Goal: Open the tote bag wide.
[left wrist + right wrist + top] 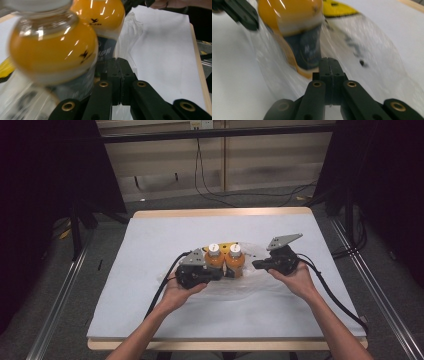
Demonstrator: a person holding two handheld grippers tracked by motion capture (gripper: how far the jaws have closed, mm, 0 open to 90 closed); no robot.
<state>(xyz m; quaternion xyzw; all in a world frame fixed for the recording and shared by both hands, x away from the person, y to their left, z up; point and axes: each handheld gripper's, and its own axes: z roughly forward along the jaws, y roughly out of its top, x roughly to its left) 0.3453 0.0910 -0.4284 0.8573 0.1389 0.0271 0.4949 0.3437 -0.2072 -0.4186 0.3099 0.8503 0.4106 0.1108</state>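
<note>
White table cover (150, 295): spans the tabletop. Clear plastic bag (240, 287): mid-table, around the bottles' bases. Two orange juice bottles (224, 260): upright, touching, centre. Left gripper (216, 271): at their 9 o'clock, jaws together, pinching bag film. Right gripper (256, 265): 3 o'clock, jaws likewise pressed together on film.

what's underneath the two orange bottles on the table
The two orange bottles stand on a clear plastic bag spread over the white table cover. A yellow item peeks out behind them. The bottles' bases hide the spot directly beneath.
</note>
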